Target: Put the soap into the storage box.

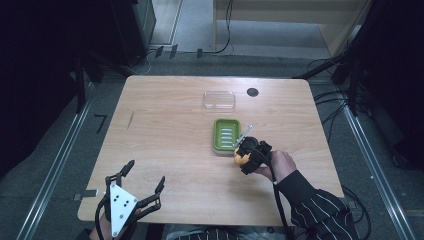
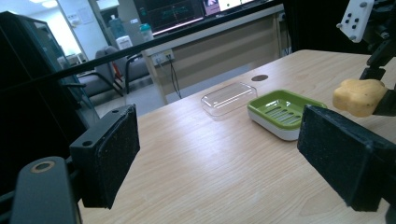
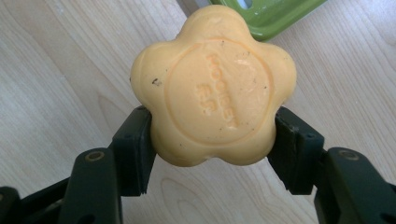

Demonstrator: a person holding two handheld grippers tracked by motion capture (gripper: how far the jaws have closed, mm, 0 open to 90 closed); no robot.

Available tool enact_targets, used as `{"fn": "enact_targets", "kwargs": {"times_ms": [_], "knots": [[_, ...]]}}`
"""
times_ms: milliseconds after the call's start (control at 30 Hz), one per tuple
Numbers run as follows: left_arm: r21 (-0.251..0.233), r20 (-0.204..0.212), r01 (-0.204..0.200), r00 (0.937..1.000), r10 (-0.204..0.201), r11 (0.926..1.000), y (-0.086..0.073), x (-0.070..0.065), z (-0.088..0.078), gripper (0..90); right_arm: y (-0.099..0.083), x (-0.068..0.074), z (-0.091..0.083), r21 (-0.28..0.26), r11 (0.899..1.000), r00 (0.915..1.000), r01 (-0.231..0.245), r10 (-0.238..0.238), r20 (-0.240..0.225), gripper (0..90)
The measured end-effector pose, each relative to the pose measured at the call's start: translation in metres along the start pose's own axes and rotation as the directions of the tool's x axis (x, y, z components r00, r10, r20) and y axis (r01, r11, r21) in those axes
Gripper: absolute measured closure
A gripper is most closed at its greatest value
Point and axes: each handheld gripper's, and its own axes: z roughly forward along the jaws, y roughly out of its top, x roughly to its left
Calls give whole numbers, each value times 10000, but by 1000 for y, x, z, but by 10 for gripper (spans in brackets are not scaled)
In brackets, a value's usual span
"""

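Right gripper (image 3: 212,135) clamped on yellow flower-shaped soap bar (image 3: 212,88), frame centre, just off green ribbed soap dish (image 1: 227,134). Left gripper (image 1: 142,187) wide open, empty, lower left. Risk: slick soap squirts from pads.

soap (image 3: 212,88): pale yellow-orange, with a few dark specks. dish (image 1: 226,134): bright green inside, white base. lid (image 1: 219,99): clear, colourless. table (image 1: 170,130): light wood with fine grain. gripper jaws: black; the left gripper (image 1: 142,185) carries a grey plate with dark holes. sleeve (image 1: 320,207): black with thin white stripes. floor: grey.
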Motion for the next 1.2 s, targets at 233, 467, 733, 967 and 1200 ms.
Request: {"fn": "enact_targets", "kwargs": {"times_ms": [233,467,733,967,1200], "knots": [[-17,10,19,10000,-19,10000,0,0,0,130,9,-2,-1,33,10000,9999,44,-45,99,400],[1,27,-36,10000,36,10000,0,-1,1,130,17,-7,-4,-148,9999,9999,-4,6,158,400],[-1,28,-17,10000,17,10000,0,0,1,130,26,-13,-5,-258,9997,9998,-9,15,215,400],[5,11,-9,10000,9,10000,0,0,0,130,33,-19,-6,-396,9992,9996,-38,50,292,400],[8,26,-31,10000,31,10000,0,0,0,130,41,-25,-4,-398,9992,9993,-33,48,380,400]]}}
